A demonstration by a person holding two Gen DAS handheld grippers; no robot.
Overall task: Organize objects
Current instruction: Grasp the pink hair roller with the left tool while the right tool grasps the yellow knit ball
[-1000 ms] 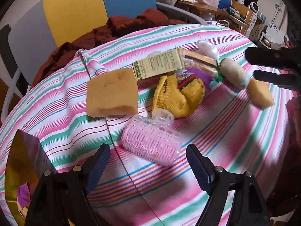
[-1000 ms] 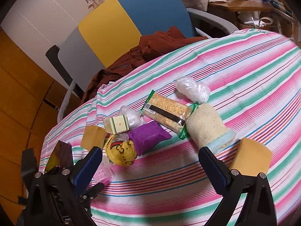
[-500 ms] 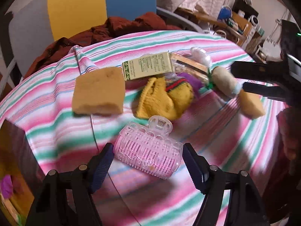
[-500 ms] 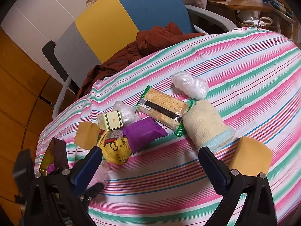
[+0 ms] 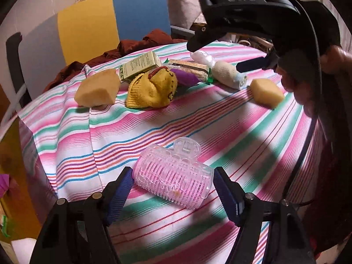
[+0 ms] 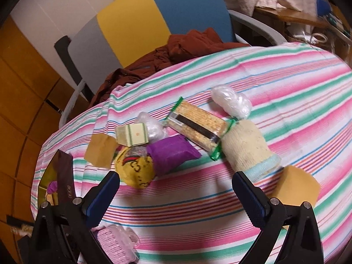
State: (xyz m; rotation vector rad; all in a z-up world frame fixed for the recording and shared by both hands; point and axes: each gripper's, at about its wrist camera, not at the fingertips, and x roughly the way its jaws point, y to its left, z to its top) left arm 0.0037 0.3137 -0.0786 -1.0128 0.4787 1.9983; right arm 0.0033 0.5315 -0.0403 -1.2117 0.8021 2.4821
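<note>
Left gripper (image 5: 172,183) sits low, jaws wide around the pink hair clip (image 5: 173,179), ungripped; only the right view shows the open, empty right gripper (image 6: 176,190).

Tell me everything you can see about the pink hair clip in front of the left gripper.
The pink hair clip is translucent plastic: a ribbed, barrel-shaped body with rows of short teeth and a clear hinge tab showing a small metal spring. It lies on its side on the striped tablecloth, apart from the other items, between the fingers of the left gripper, which look at or near its ends.
</note>
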